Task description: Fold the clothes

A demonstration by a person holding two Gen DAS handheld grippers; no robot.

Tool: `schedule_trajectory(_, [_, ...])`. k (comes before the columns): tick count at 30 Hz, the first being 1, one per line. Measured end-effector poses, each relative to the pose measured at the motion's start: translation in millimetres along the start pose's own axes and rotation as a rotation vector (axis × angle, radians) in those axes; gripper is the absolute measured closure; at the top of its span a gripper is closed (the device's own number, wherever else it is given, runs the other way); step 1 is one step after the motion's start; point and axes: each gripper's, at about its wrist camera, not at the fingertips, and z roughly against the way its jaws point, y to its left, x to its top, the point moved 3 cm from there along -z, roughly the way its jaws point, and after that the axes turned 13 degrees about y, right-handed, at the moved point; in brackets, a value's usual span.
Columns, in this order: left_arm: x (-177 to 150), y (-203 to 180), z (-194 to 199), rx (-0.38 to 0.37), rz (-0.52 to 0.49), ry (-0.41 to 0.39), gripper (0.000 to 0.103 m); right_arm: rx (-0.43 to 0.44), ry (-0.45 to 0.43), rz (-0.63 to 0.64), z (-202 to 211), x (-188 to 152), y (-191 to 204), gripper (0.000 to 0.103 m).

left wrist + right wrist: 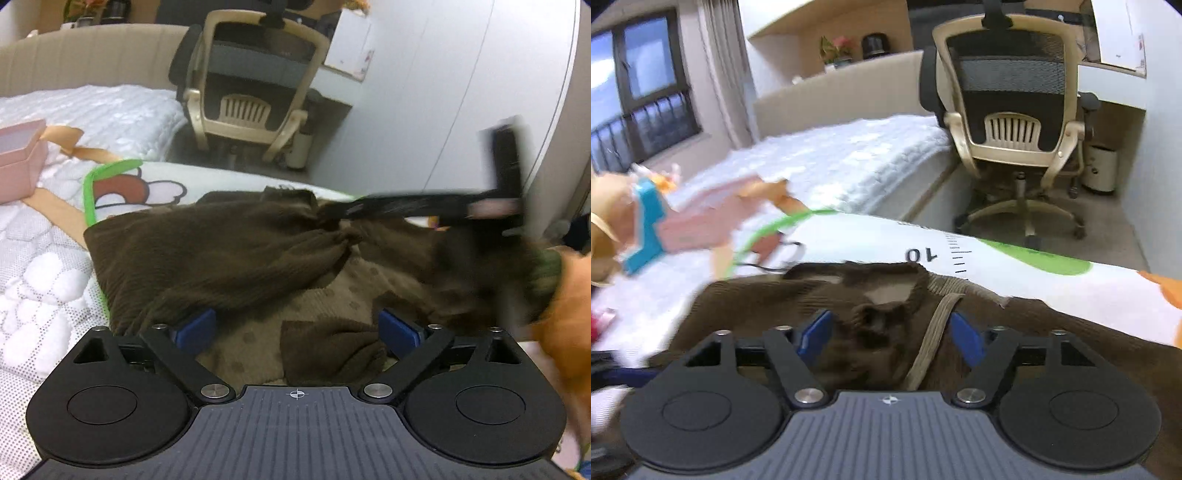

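The brown garment (pixel 221 251) lies bunched across mid-frame on the mat (pixel 207 177). The right gripper (pixel 336 221) pinches a fold of it (blurred); the left gripper (pixel 295 328) is spread, empty. Best to lift slowly, keeping the cloth taut.
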Motion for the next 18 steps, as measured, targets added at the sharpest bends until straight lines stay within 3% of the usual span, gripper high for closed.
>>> schedule_trajectory(3, [5.8,5.2,7.1,0.001,-0.007,-0.029,0.004,-0.017,0.006,0.060,-12.1,-4.4,15.6,0.081])
schedule_trajectory(5, [15.7,9.4,8.1,0.009,-0.008,-0.058,0.003,-0.046,-0.034,0.107,2.3,-3.0,20.0,0.094])
schedule_trajectory(8, [36.0,18.6,0.8,0.004,0.023,-0.097,0.003,-0.136,-0.108,0.107,31.7,7.2,3.8,0.102])
schedule_trajectory(9, [41.6,22.1,-5.5,-0.012,0.041,-0.090,0.002,-0.185,-0.125,0.109,37.3,9.9,-3.8,0.102])
schedule_trajectory(11, [51.3,28.8,-23.9,-0.050,0.086,-0.051,0.002,-0.216,-0.070,0.085,31.7,10.0,-22.8,0.102])
schedule_trajectory(13, [53.5,31.8,-44.8,-0.051,0.108,0.003,0.002,-0.192,-0.011,0.026,21.3,1.6,-41.5,0.101])
schedule_trajectory(15, [49.7,30.8,-56.1,-0.035,0.100,0.031,0.002,-0.148,-0.023,-0.019,21.6,-8.5,-49.5,0.100])
schedule_trajectory(16, [47.9,30.3,-61.8,-0.027,0.097,0.045,0.001,-0.095,-0.055,-0.022,28.2,-11.2,-46.7,0.095])
schedule_trajectory(17, [46.0,29.9,-67.4,-0.018,0.093,0.059,0.001,-0.041,-0.088,-0.024,34.9,-13.8,-43.9,0.074])
schedule_trajectory(18, [44.9,29.2,-70.7,-0.013,0.089,0.069,0.001,-0.004,-0.110,-0.005,39.5,-14.9,-37.9,0.044])
